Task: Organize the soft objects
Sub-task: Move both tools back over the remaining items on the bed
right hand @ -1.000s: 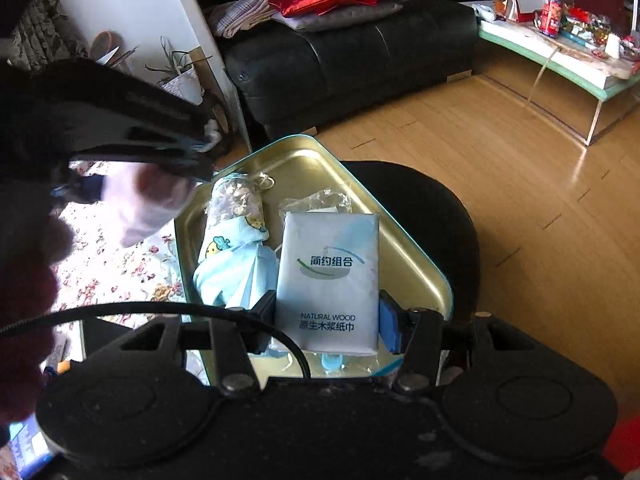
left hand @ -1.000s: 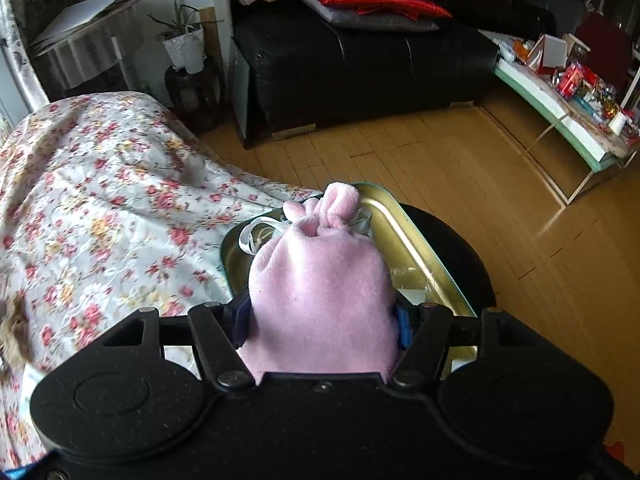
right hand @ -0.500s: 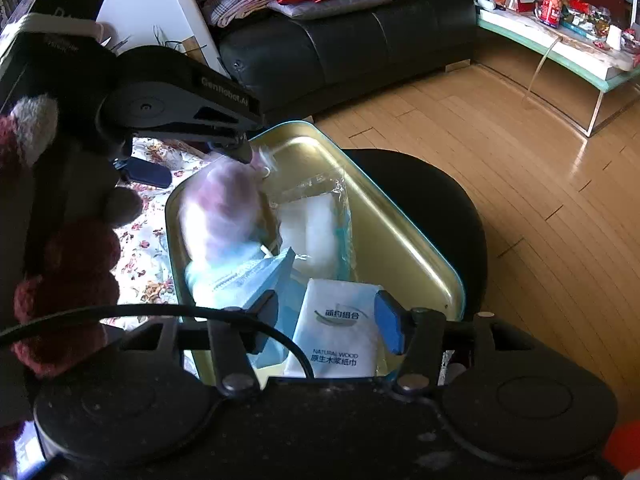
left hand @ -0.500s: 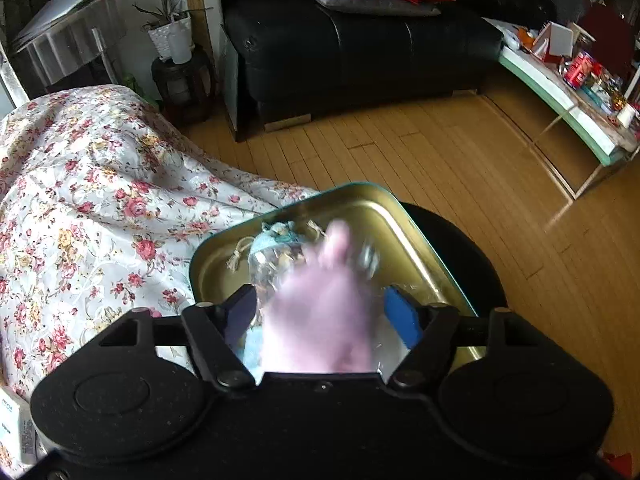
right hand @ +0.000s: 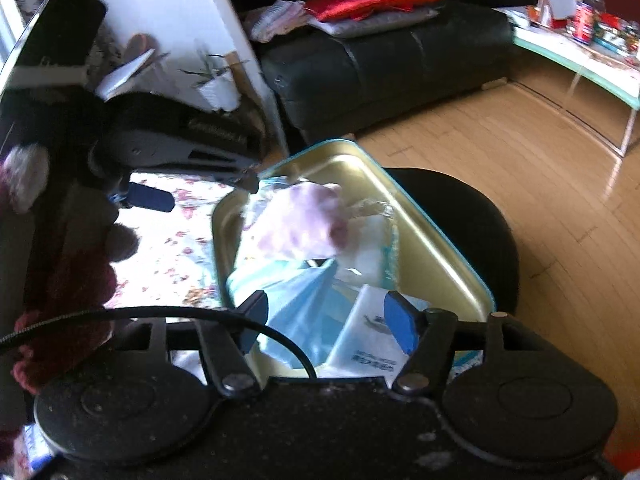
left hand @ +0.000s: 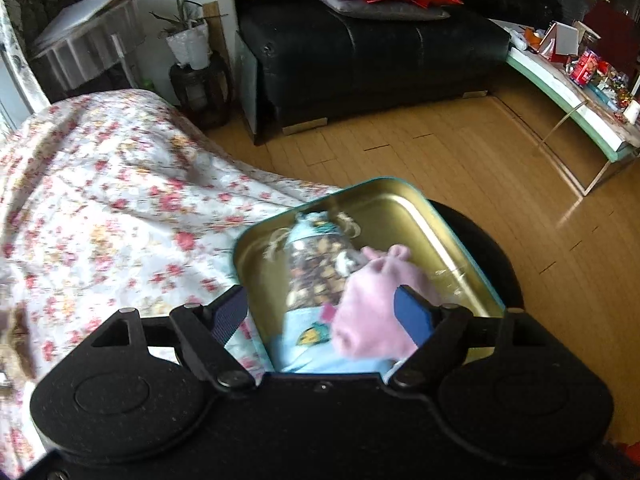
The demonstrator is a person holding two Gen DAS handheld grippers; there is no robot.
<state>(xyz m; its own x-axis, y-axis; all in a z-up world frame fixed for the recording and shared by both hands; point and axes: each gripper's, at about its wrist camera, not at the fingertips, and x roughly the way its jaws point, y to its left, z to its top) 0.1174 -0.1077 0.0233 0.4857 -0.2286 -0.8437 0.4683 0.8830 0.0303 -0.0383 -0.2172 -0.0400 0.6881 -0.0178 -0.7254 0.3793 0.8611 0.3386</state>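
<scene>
A bed with a flowered cover (left hand: 100,216) filled the left side, and a black sofa (left hand: 360,60) stood behind. Beside the bed, a gold tin tray (left hand: 404,204) with a teal rim lay on a round black stool (left hand: 496,256). In the tray lay a light blue cloth pouch (right hand: 296,304), a white tissue pack (right hand: 372,344) and a pink plush bag (left hand: 372,312). The left claw (left hand: 324,316) was opening above the tray; the pink bag sat between its blue pads, near the right one, but I could not tell if it touched. The right claw (right hand: 332,320) was opening too, with nothing gripped, over the pouch and the tissue pack.
</scene>
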